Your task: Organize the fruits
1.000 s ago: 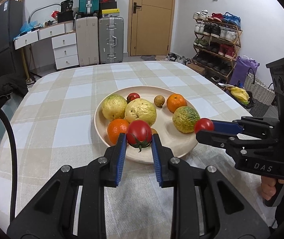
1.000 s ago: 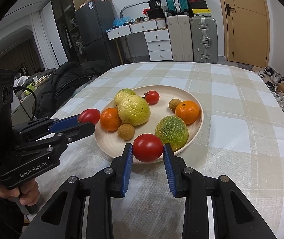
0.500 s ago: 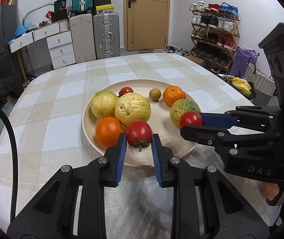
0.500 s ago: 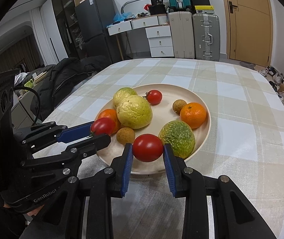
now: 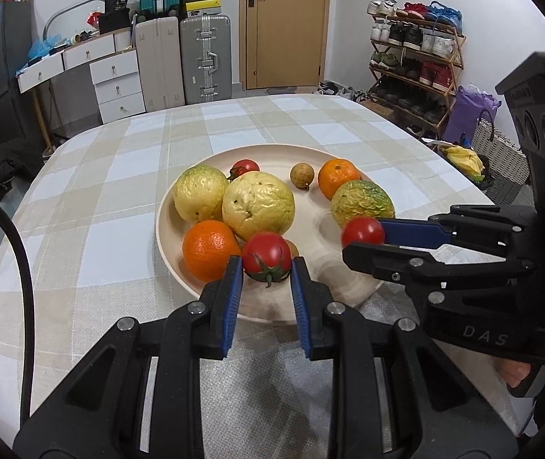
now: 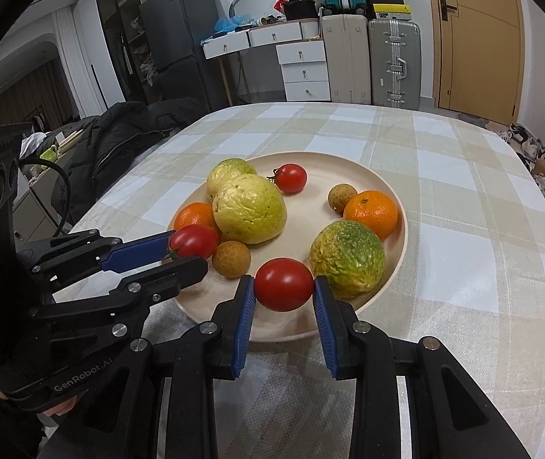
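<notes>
- Left gripper (image 5: pixel 266 267): your blue pads are closed on a red tomato with calyx (image 5: pixel 266 257), its green stalk end pointing down toward you. It hangs over the near rim of the plate, just in front of the near orange (image 5: pixel 209 249).
- Right gripper (image 6: pixel 283 287): narrowed to the width of a smooth red tomato (image 6: pixel 283 284), gripped at its sides. It sits low over the near edge of the plate, just beside the green-yellow wrinkled fruit (image 6: pixel 347 258).
- Round beige plate (image 6: pixel 396 206): rests on the checked tablecloth (image 6: pixel 463 176) and carries the sorted lot.
- Plate contents: two pale yellow wrinkled fruits (image 5: pixel 259 204), possibly guavas; a far orange (image 6: pixel 373 210); a third tomato (image 6: pixel 291 178) at the back; two small brown round fruits, one at the back (image 5: pixel 302 176) and one near the front (image 6: pixel 231 259).
- Step in hand, by my reading: both tomatoes are being delivered to the plate, and neither is released. Whether either one touches the plate floor is hard to tell through the fisheye.
- Next move calls for: lower each tomato until it bears on bare plate, then open slowly so it does not roll.
- Free ground: the open patch between the green-yellow fruit and the big yellow one looks the roomiest.
- Caution: your two grippers are close together over the near rim; set one down first, then withdraw it straight back.
</notes>
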